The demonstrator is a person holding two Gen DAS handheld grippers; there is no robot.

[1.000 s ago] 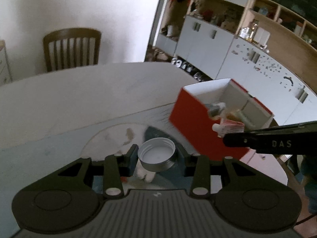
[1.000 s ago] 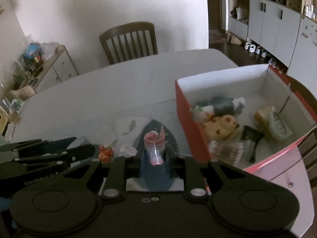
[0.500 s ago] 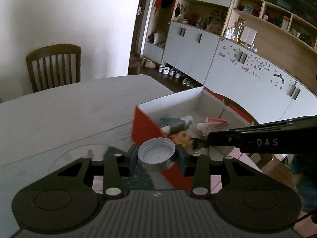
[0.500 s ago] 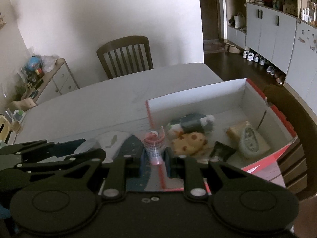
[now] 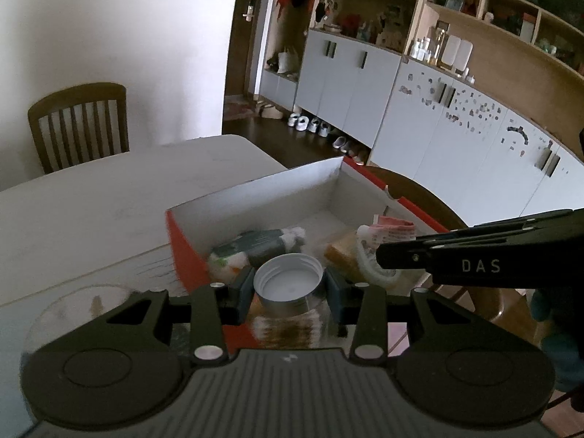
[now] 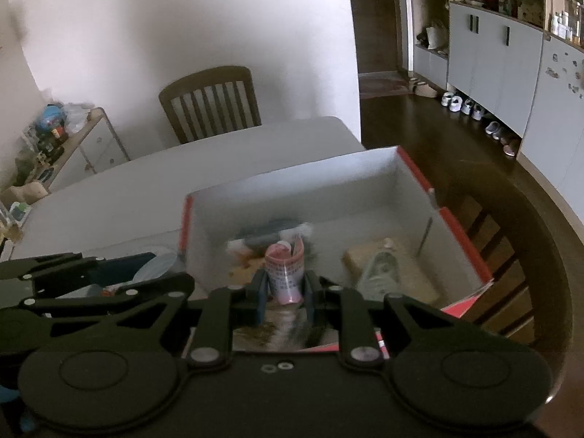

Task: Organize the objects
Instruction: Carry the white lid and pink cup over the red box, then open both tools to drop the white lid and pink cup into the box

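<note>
Left hand-held gripper (image 5: 288,288) clamps a silver screw cap (image 5: 288,286); right hand-held gripper (image 6: 284,288) pinches a crumpled pink tube (image 6: 284,273).

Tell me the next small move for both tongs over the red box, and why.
Probably lower both a little, then release. The left tongs grip a jar and the right tongs a pink tube, both over the open red box that holds other items.
</note>
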